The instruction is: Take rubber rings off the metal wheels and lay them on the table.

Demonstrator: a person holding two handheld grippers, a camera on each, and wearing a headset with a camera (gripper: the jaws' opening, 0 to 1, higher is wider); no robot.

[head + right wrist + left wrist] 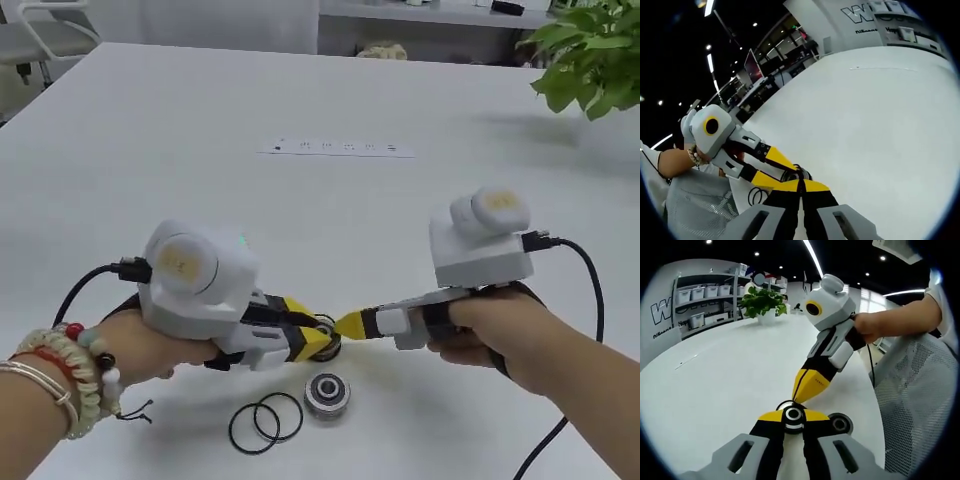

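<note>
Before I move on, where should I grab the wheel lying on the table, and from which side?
Grip the table wheel across its outer rim, claw coming straight down. It lies flat, hub up, so only the rim's sides offer opposing faces. Lean in from its right in the head view: two loose rubber rings lie close on its left.

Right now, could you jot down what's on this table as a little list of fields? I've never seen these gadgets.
Left gripper: fingers shut on a metal wheel
Right gripper: fingers shut, tips at that wheel's rim; what they pinch is unclear
On table: second metal wheel, two black rubber rings overlapping
Far right: leafy plant
</note>
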